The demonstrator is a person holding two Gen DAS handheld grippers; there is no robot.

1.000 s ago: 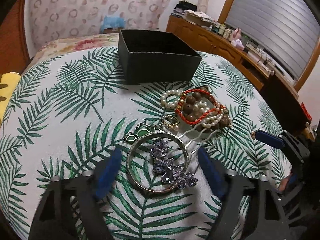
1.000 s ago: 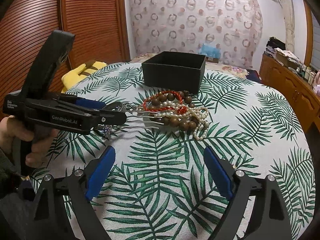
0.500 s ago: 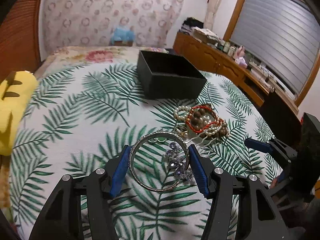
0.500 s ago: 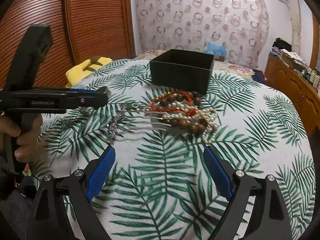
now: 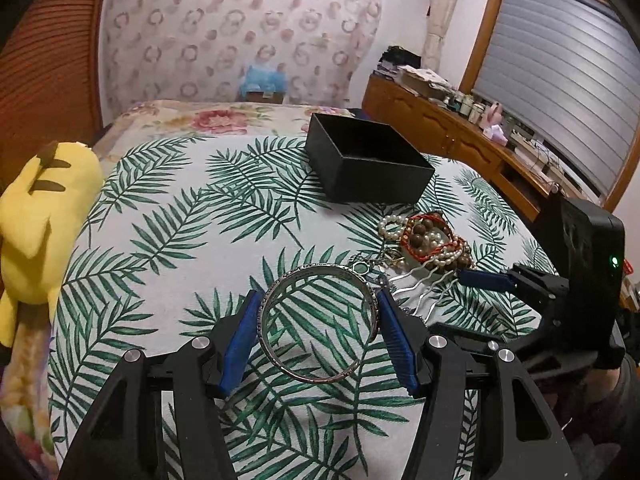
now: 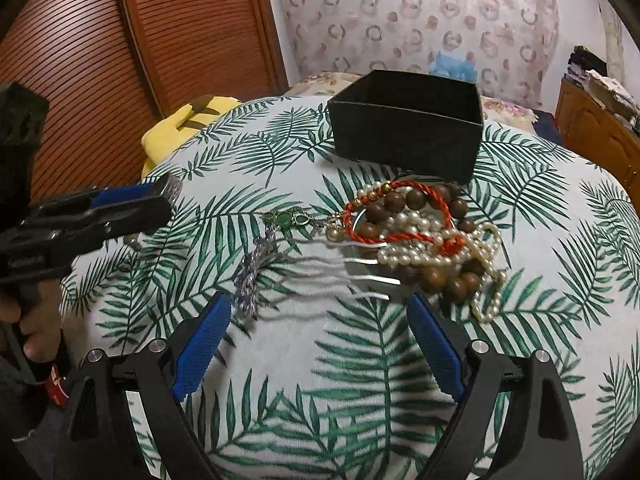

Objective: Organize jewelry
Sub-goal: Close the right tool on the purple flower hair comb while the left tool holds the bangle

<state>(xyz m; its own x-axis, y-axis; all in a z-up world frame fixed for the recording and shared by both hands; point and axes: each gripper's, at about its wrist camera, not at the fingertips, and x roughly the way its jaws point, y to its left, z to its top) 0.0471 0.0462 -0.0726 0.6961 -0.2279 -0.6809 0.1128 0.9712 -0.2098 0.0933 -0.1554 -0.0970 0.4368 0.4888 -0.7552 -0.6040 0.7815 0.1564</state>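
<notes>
Bangle (image 5: 320, 322), silver, thin-walled, rigid: judged light and slick on the outer rim, so pads across its widest span suit it best.

Left wrist view: left gripper (image 5: 320, 330) clamps the bangle across that span, blue pads on both sides, ring tilted above the leaf-print tablecloth (image 5: 168, 240). Its jaws have just been closing, the bangle between them. Black box (image 5: 368, 164) sits open, well apart.

Right wrist view: right gripper (image 6: 318, 346) stands wide, nothing between its pads, hovering near the hair comb (image 6: 320, 268) and the bead pile (image 6: 432, 236). From here the bangle seems hidden behind the left gripper (image 6: 160, 200); only a glint shows. The comb's purple flower end (image 6: 250, 276) shows only here.
</notes>
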